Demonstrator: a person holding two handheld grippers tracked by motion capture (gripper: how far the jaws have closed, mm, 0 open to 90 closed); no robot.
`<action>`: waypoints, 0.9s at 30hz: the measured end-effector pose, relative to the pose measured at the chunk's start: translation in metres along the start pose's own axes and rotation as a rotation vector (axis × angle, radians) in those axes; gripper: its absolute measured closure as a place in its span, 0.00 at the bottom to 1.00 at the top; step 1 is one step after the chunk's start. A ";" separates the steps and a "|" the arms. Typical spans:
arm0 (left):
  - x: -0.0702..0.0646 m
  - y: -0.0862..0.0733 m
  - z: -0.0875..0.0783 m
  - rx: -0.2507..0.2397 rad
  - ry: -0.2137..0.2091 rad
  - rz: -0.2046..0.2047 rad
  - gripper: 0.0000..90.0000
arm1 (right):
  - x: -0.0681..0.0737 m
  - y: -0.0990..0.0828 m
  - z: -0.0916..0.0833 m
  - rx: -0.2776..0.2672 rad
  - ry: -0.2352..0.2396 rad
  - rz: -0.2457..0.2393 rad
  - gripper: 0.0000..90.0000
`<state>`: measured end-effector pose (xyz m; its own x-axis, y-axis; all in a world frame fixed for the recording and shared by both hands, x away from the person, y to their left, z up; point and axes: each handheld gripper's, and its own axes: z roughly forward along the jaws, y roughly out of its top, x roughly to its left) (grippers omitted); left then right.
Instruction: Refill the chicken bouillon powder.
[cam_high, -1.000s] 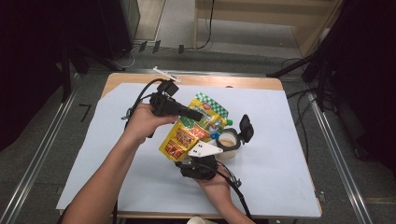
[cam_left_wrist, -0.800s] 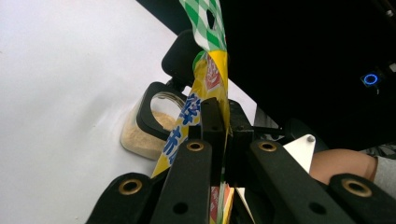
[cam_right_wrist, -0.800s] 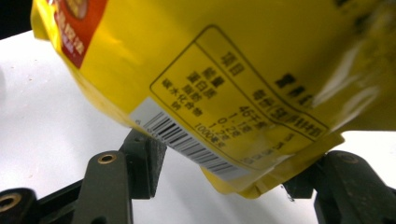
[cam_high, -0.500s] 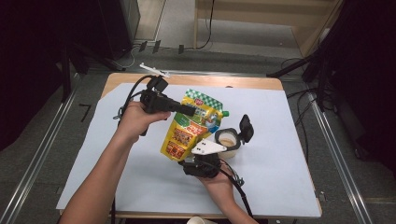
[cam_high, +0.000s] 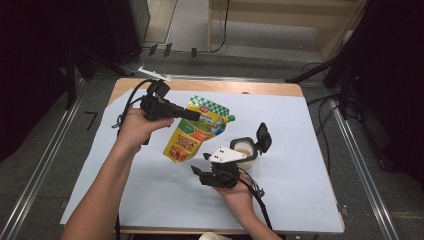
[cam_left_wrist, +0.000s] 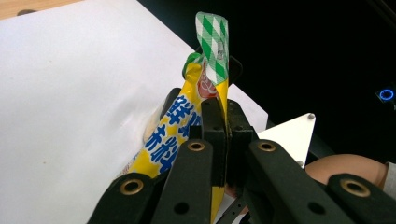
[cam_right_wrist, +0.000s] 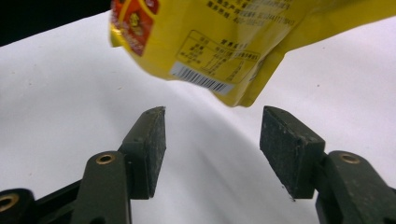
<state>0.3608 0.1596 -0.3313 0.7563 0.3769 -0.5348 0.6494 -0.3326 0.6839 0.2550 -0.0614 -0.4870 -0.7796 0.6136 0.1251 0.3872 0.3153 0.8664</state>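
The yellow pouch (cam_high: 192, 134), with a green-and-white checked top edge and a green cap, hangs clear of the white sheet (cam_high: 150, 200) that covers the tabletop, over the middle of it and a little toward the far edge. It slants, checked top toward the far right, bottom corner toward the near left. The left gripper (cam_high: 192, 115) has it pinched by the upper part: in the left gripper view the two black jaws are pressed flat together on the pouch (cam_left_wrist: 187, 126), whose checked strip stands up past the jaw tips.

Just below and to the near right of the pouch's lower end sits the right gripper (cam_high: 210, 172), held in a hand (cam_high: 240, 192) that comes up from the near edge. Its jaws stand well apart with nothing between them; in the right gripper view the pouch (cam_right_wrist: 233, 37) hangs above and beyond the pads (cam_right_wrist: 292, 144), barcode side facing the camera, not touching either one.

Right beside the right gripper, further to the right, a small round container (cam_high: 245, 150) with a pale content stands on the sheet, its black lid (cam_high: 263, 137) flipped up
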 end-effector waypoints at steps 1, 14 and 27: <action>0.004 -0.001 -0.003 -0.010 0.013 -0.011 1.00 | 0.000 0.000 0.001 0.004 0.005 0.002 0.46; 0.031 -0.008 -0.022 -0.050 0.096 -0.076 1.00 | 0.001 -0.001 0.002 0.018 0.015 -0.005 0.46; 0.057 -0.017 -0.046 -0.129 0.199 -0.115 1.00 | 0.001 -0.003 0.003 0.031 0.017 -0.004 0.46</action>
<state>0.3892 0.2269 -0.3507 0.6390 0.5726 -0.5136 0.7052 -0.1695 0.6885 0.2545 -0.0593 -0.4912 -0.7895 0.5997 0.1304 0.3988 0.3398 0.8518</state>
